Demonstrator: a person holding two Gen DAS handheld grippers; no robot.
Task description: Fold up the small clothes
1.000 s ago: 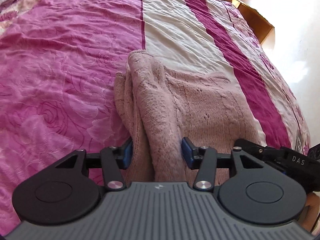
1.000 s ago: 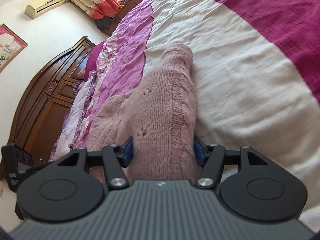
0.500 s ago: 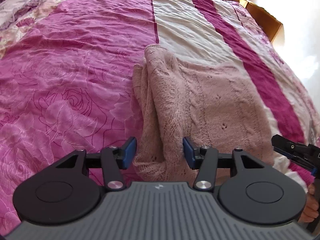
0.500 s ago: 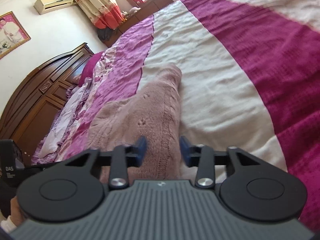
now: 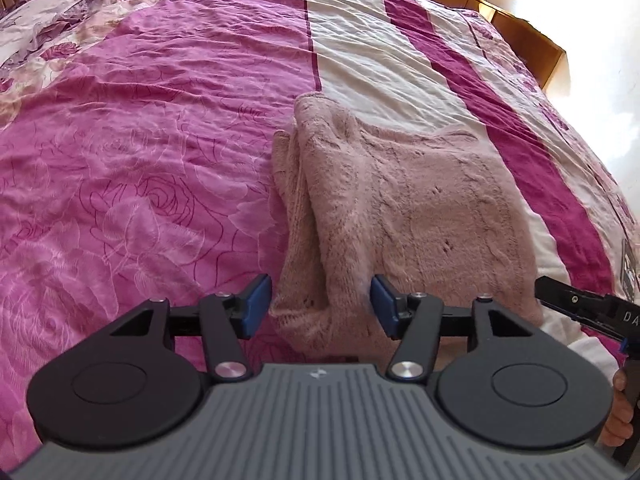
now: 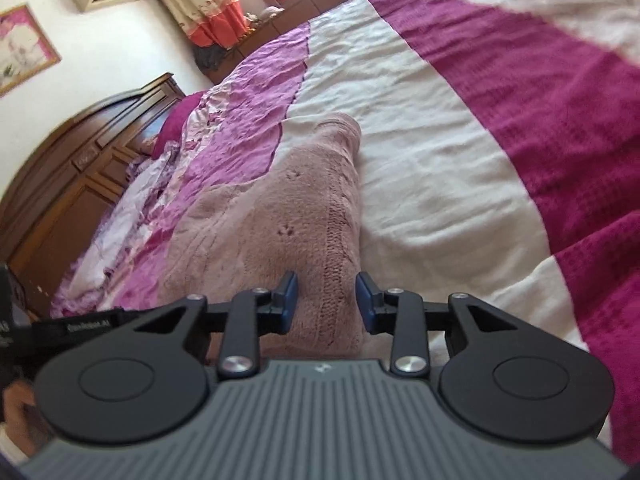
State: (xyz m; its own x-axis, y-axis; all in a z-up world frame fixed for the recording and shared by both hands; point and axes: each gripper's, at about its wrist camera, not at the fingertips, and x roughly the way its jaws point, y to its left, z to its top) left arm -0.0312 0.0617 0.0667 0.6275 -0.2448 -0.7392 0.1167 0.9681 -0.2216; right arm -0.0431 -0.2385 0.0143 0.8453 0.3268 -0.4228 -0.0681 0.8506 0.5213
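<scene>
Two layered sweater [image 5: 400, 200] edges, left view only.

The folded pink sweater [image 5: 400, 208] loses its near edge behind the left tool [image 5: 320, 308] body. The right tool [image 5: 580, 308] is cut off by the frame edge (only part of its lettering shows). The right wrist view is motion-blurred; the framed picture [image 6: 24, 48] stays unreadable.
</scene>
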